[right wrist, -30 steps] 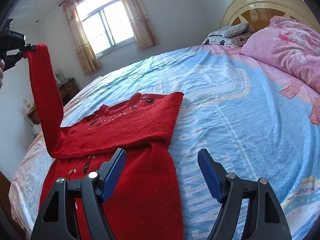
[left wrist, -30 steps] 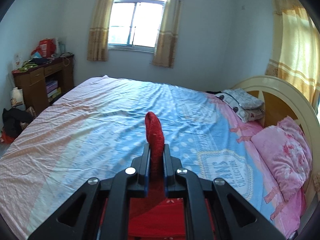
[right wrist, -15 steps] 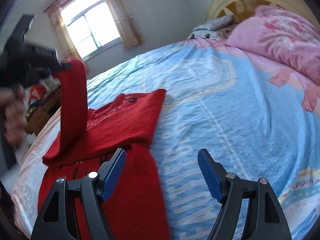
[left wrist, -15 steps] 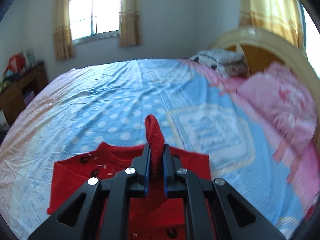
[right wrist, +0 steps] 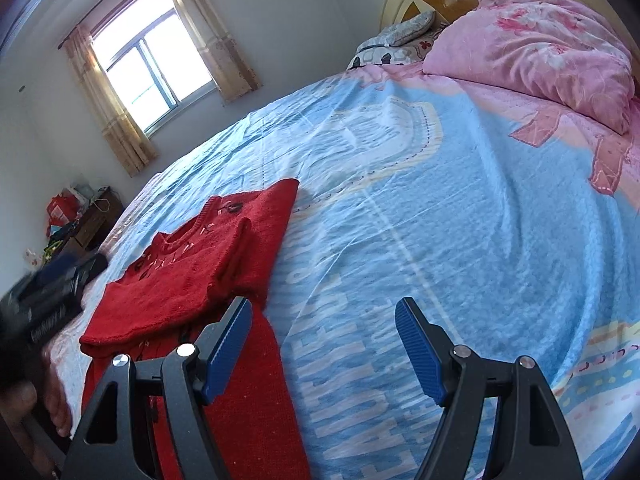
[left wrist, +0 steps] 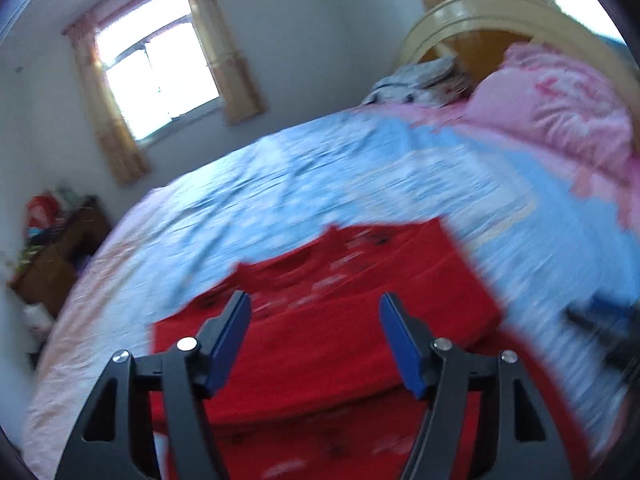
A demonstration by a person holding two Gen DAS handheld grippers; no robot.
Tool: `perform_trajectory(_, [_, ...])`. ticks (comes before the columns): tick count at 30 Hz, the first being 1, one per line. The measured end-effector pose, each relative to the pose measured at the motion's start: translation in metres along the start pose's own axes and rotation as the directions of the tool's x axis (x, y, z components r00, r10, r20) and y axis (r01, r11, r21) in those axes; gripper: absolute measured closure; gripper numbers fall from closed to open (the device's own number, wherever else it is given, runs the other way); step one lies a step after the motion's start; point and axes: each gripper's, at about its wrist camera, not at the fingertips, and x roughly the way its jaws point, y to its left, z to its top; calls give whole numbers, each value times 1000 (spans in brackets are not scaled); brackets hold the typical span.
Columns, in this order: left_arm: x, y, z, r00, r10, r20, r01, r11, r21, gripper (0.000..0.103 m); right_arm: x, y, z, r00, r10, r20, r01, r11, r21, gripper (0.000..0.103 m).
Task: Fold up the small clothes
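Left gripper (left wrist: 314, 340) jaws are just springing apart, nothing between them, right gripper (right wrist: 322, 346) jaws gaping empty; red sweater (right wrist: 200, 272) is lying sleeve-folded on bed (right wrist: 440, 220), needing smoothing before next fold.

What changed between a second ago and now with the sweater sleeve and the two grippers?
The left gripper carried the sleeve down across the red sweater, then its jaws opened, releasing it flat. The right gripper stayed open and empty over the bed sheet.
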Motion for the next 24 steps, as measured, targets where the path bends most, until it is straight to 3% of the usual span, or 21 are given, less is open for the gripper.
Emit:
perform_trajectory(3, [14, 47, -21, 993, 105, -53, -107, 993, -43, 24, 0, 5, -1, 1000, 16, -4, -16, 1000, -26, 28])
perform_trajectory(5, [27, 92, -38, 976, 186, -114, -198, 974, -110, 24, 0, 10, -2, 999, 37, -4, -37, 998, -46, 28])
perform_trajectory(9, [45, 150, -68, 940, 276, -199, -316, 926, -208, 24, -5, 22, -3, 995, 95, 4, -95, 991, -91, 28])
perform_trajectory(15, [53, 170, -104, 952, 211, -223, -276, 906, -319, 19, -2, 51, 8, 993, 119, 11, -115, 980, -163, 43])
perform_trajectory(19, [60, 175, -109, 962, 165, -216, -237, 899, -368, 16, 23, 72, 21, 994, 95, -56, -104, 978, -183, 44])
perform_trajectory(24, [58, 184, -119, 972, 126, -197, -201, 880, -430, 9, 69, 98, 25, 989, 4, -146, -43, 965, -258, 49])
